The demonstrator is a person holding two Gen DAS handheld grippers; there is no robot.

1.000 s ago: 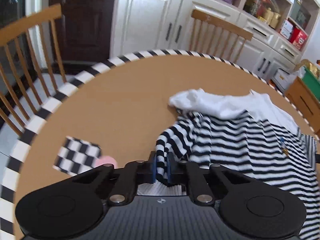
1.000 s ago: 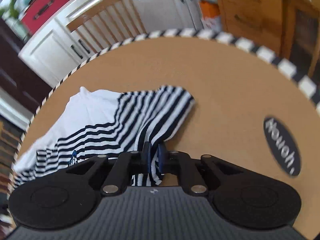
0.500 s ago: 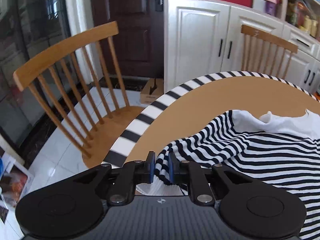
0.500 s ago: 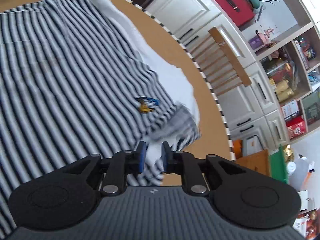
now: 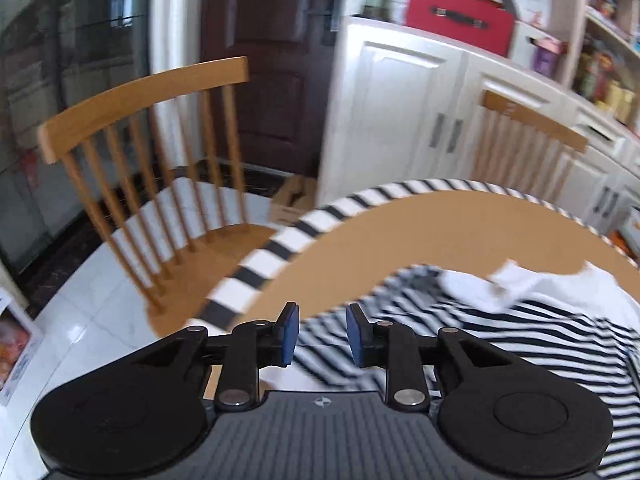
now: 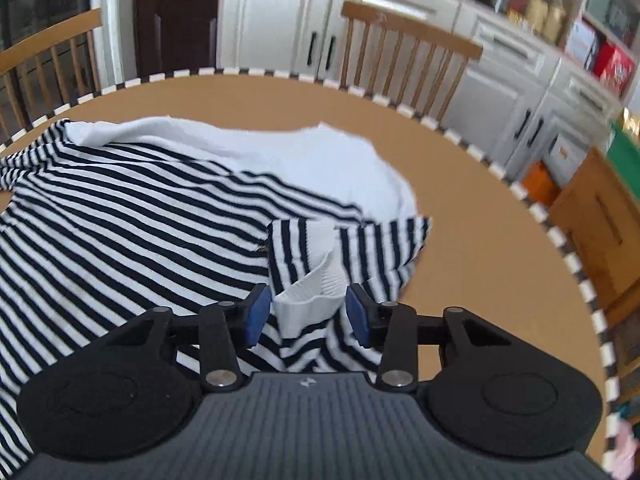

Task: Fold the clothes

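A black-and-white striped top with a white upper part (image 6: 132, 216) lies spread on the round brown table (image 6: 472, 216). It also shows in the left wrist view (image 5: 500, 332). My left gripper (image 5: 319, 334) is open just above the striped edge near the table's left rim, holding nothing. My right gripper (image 6: 306, 310) is open, its jaws either side of a folded-over sleeve with a white cuff (image 6: 308, 296) that lies between them.
The table has a black-and-white checked rim (image 5: 276, 248). A wooden chair (image 5: 160, 152) stands at the left and another (image 6: 404, 64) behind the table. White cabinets (image 6: 280, 20) line the back wall. A wooden cabinet (image 6: 596, 220) stands at the right.
Both grippers have opened and let go of the striped sleeves they held. The right sleeve now lies folded over the top's body. The top is spread wider than a second ago.
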